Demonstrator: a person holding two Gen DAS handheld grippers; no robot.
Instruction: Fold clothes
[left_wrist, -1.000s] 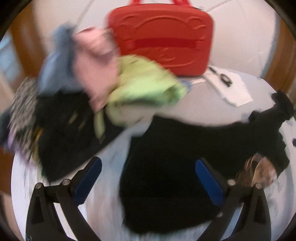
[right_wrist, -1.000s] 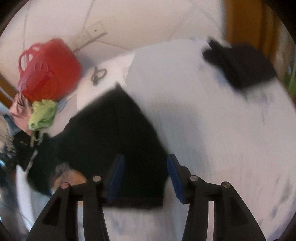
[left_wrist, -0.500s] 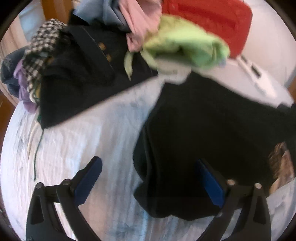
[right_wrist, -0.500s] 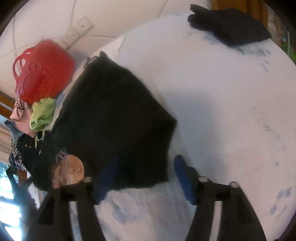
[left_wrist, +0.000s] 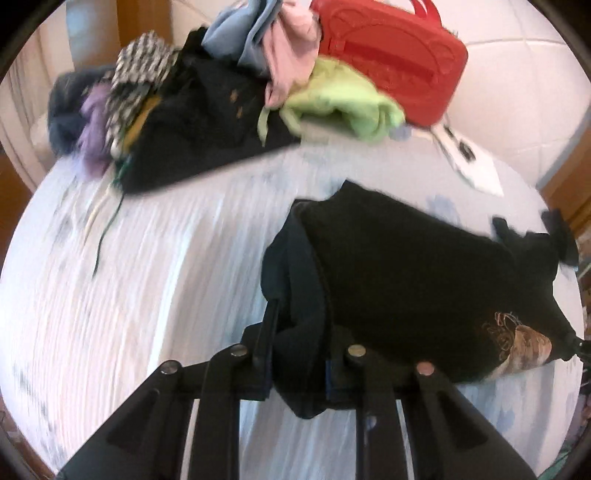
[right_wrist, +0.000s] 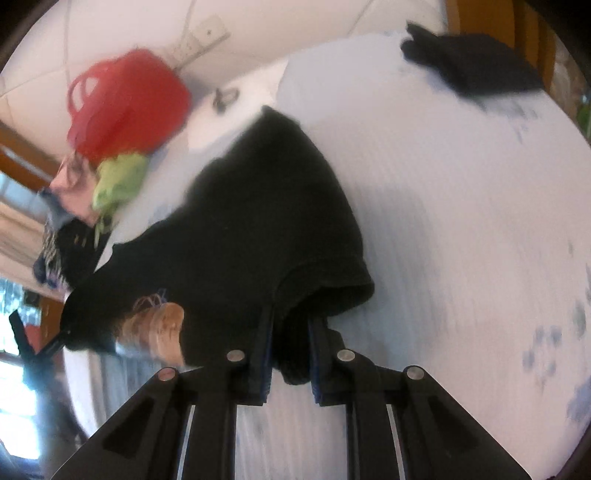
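Observation:
A black garment (left_wrist: 406, 273) with a tan embroidered patch lies bunched on the pale bedsheet (left_wrist: 129, 295). My left gripper (left_wrist: 295, 354) is shut on its near left edge, cloth bulging between the fingers. My right gripper (right_wrist: 290, 343) is shut on another edge of the same black garment (right_wrist: 240, 229), which lifts in a fold above the fingers. The tan patch (right_wrist: 155, 325) shows at the left of the right wrist view.
A pile of unfolded clothes (left_wrist: 207, 92), black, pink, blue, checked and lime green, lies at the back left. A red bag (left_wrist: 388, 59) stands against the wall. White papers (left_wrist: 469, 158) lie beside it. A folded black garment (right_wrist: 469, 62) rests at the far right.
Both grippers, open a second ago, have closed on edges of the black garment. The cloth has been gathered and raised off the sheet, and both views have shifted.

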